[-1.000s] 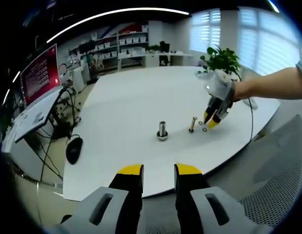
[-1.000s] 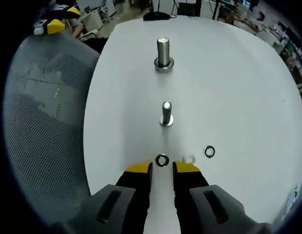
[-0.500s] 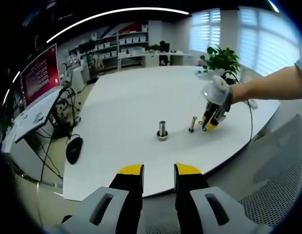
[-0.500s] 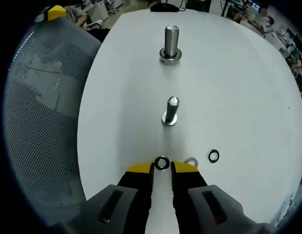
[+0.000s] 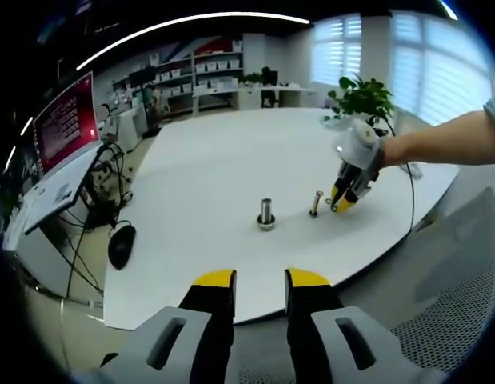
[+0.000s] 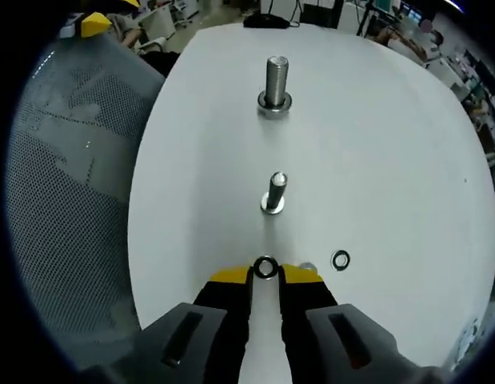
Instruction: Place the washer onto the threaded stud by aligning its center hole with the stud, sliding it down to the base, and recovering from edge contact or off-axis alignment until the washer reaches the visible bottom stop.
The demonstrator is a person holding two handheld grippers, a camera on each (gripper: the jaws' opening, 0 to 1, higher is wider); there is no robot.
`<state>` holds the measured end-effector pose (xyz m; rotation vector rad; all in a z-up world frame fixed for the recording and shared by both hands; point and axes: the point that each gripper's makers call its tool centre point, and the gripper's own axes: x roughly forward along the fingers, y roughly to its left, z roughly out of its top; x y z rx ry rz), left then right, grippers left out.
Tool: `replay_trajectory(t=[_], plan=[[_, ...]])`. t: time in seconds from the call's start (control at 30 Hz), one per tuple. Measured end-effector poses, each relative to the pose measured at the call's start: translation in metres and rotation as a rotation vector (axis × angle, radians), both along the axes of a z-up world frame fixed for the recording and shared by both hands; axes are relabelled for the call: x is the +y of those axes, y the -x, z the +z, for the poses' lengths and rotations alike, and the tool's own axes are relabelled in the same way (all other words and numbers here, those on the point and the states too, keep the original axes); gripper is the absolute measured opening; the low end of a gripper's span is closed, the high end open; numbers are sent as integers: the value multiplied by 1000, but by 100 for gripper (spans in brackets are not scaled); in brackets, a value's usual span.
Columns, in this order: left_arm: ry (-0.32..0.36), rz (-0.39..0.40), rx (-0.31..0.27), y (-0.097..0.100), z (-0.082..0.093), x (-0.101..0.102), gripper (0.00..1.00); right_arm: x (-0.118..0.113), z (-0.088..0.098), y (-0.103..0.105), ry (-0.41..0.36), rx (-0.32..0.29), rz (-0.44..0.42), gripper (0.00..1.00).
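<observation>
Right gripper view puts your right gripper [image 6: 265, 274] low over the white surface [image 6: 375, 160], its yellow tips closed in on a washer [image 6: 265, 267] that sits between them at the very front of the jaws. The washer looks pinched at its rim, though whether it is lifted clear of the surface or only pressed against it you cannot tell from here. You hold it by the edge, and that leaves the centre hole free for the stud.

Straight ahead along the jaws stands the small threaded stud [image 6: 275, 193], upright on its flange, and farther off on the same line the larger stud [image 6: 276, 83] on its own base. The small one is nearer and is likely your target. A second washer [image 6: 341, 259] lies flat on the surface just to the right of your tips, and a pale, clear-looking ring [image 6: 308, 267] lies partly hidden behind the right tip.

In the left gripper view your left gripper [image 5: 259, 282] hangs back off the near edge of the surface, jaws parted and holding nothing, kept clear so it will not crowd the work. It looks across at both studs and at your right gripper beside the small one.
</observation>
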<state>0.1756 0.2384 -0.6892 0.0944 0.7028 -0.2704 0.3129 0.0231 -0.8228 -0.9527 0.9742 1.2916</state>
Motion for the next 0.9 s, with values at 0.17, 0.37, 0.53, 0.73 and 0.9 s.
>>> replay_trajectory(t=[0.17, 0.37, 0.53, 0.73, 0.9], plan=[[-1, 0, 1, 0, 0, 0, 22, 11, 16, 4, -54, -22, 1, 15], [-3, -1, 2, 0, 0, 0, 22, 22, 34, 6, -105, -55, 8, 15], [-3, -1, 1, 0, 0, 0, 22, 32, 44, 3, -145, -94, 0, 15], [-2, 0, 0, 0, 0, 0, 22, 40, 52, -6, -178, -145, -16, 15], [-1, 1, -1, 0, 0, 0, 22, 43, 50, -9, -180, -133, -25, 15]])
